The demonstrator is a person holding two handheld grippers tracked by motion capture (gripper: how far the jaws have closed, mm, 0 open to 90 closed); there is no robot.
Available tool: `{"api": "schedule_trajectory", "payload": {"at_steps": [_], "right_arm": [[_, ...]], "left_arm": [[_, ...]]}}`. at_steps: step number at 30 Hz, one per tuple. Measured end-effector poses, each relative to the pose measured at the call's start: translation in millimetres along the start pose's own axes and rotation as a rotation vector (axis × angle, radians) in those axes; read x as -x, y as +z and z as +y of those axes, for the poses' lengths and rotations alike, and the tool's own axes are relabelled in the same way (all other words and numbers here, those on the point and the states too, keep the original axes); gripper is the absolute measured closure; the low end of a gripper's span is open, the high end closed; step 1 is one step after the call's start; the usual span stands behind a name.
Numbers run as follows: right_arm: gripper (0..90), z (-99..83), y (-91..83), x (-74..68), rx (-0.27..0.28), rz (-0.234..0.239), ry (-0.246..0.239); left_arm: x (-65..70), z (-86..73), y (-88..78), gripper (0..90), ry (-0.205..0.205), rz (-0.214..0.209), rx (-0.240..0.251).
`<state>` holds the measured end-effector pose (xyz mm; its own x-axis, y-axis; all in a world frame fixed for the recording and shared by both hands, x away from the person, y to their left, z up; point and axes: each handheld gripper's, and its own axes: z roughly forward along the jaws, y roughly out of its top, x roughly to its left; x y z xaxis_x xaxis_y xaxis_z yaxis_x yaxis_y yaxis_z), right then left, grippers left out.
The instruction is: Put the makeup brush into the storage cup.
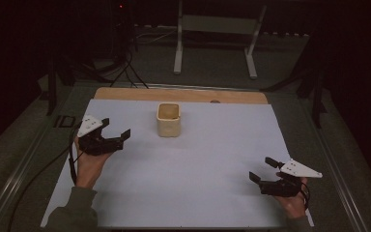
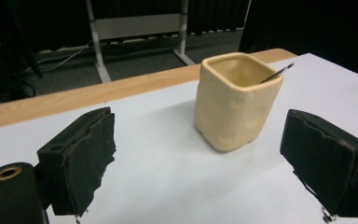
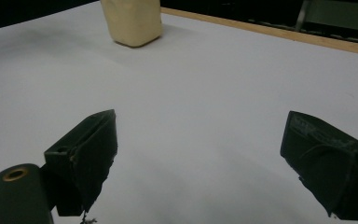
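The cup, cream-coloured and square-sided with rounded corners, is the thing nearest the grippers, but the largest thing here is the table. Its wooden edge shows along the far side, and a white sheet covers nearly all of the top. The cup stands upright on this sheet, toward the far edge and a little left of the middle. In the left gripper view the cup sits just ahead of the jaws, slightly right of centre, with a thin dark stick leaning out over its rim. In the right gripper view the cup lies well off at the top, cut by the picture's edge.

The left gripper is held over the left part of the sheet, near the cup and aimed toward it. Its jaws are spread wide and grip nothing. The left hand holds it from behind.

The right gripper is low over the near right corner of the sheet, well apart from the cup. Its jaws also stand wide apart with only bare sheet between them. The right hand grips it at the table's near edge.
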<state>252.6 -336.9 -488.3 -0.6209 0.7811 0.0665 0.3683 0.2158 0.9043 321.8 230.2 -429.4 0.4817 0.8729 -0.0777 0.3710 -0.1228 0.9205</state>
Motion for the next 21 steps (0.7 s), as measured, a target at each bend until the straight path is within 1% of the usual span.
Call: {"api": "schedule_trajectory", "payload": {"at_steps": [1,4,12,14,17,21], "right_arm": [[10.8,0.1,0.2,-0.2,0.0,0.0,0.0],[10.8,0.5,0.3,0.1,0.001,-0.001,0.003],[10.8,1.4,-0.4,1.1,0.006,-0.001,0.007],[10.7,1.7,-0.5,1.7,0.006,0.001,0.01],[10.8,2.2,-0.3,2.5,0.011,0.0,0.007],[10.7,2.4,-1.0,3.3,0.018,0.001,0.014]], "left_arm": [[-0.1,-2.3,-2.9,10.9,-0.003,-0.003,0.004],[1.5,-8.1,-10.4,10.7,0.007,-0.002,0.009],[4.7,-26.9,-25.6,10.1,0.02,-0.002,0.009],[4.3,-31.9,-27.9,10.2,0.031,0.009,-0.003],[2.5,-38.8,-33.1,10.2,0.02,0.006,0.0],[1.9,-46.5,-41.1,10.8,0.023,0.004,0.004]]}}
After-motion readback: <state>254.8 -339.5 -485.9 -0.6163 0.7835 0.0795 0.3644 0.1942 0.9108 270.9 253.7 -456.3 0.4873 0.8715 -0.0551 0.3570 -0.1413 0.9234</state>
